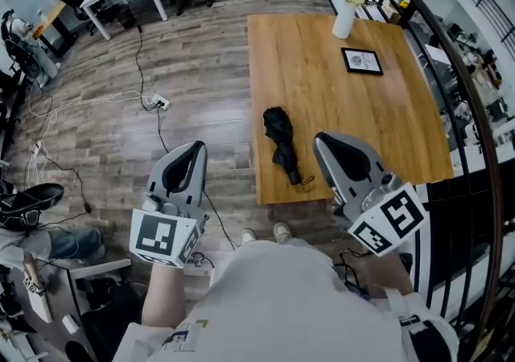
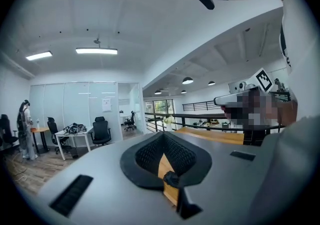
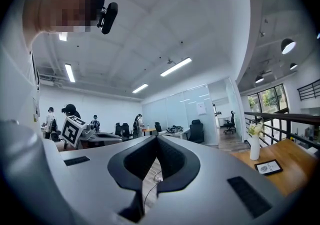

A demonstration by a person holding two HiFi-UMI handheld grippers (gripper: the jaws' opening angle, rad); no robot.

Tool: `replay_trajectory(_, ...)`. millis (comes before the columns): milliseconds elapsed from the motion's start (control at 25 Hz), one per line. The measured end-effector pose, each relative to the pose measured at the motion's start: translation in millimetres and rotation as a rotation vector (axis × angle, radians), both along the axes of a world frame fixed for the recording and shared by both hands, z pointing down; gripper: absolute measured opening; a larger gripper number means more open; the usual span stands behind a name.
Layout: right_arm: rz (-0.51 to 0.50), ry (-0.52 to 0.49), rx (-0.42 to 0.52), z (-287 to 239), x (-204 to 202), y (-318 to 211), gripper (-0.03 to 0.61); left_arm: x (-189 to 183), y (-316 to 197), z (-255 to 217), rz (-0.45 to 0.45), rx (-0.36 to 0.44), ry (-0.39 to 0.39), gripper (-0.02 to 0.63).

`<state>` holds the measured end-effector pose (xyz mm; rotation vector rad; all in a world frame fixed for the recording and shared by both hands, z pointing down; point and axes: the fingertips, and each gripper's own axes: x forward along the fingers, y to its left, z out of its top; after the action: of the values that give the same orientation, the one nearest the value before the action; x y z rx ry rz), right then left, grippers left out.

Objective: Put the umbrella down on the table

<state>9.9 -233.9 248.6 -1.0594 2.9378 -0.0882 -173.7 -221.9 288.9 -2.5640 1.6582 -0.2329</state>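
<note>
A folded black umbrella (image 1: 282, 143) lies on the wooden table (image 1: 338, 103), close to its near left corner, with nothing touching it. My left gripper (image 1: 194, 151) hovers over the floor to the left of the table, shut and empty. My right gripper (image 1: 323, 141) is above the table's near edge, just right of the umbrella, also shut with nothing in it. In the left gripper view the left gripper (image 2: 164, 136) has its jaws together, and a strip of table with a dark bit of the umbrella (image 2: 171, 178) shows through the slot. In the right gripper view the right gripper (image 3: 156, 139) is closed over floor.
A white vase of flowers (image 1: 344, 14) and a small framed picture (image 1: 362, 60) stand at the table's far end. A black railing (image 1: 451, 55) curves along the right side. Cables and a power strip (image 1: 157, 100) lie on the floor at left. Desks, chairs and people are farther off.
</note>
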Motion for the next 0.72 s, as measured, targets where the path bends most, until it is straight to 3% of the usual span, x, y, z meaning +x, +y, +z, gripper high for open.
replay_trajectory(280,-0.017,0.015,-0.016,19.3,1.2,16.7,0.028,20.0,16.4,11.4,0.047,-0.007,-0.010,0.017)
replay_trajectory(720,-0.042,0.022,-0.058,33.6,-7.1,22.5,0.028,18.1,30.8,25.6,0.022,-0.054,0.003,0.017)
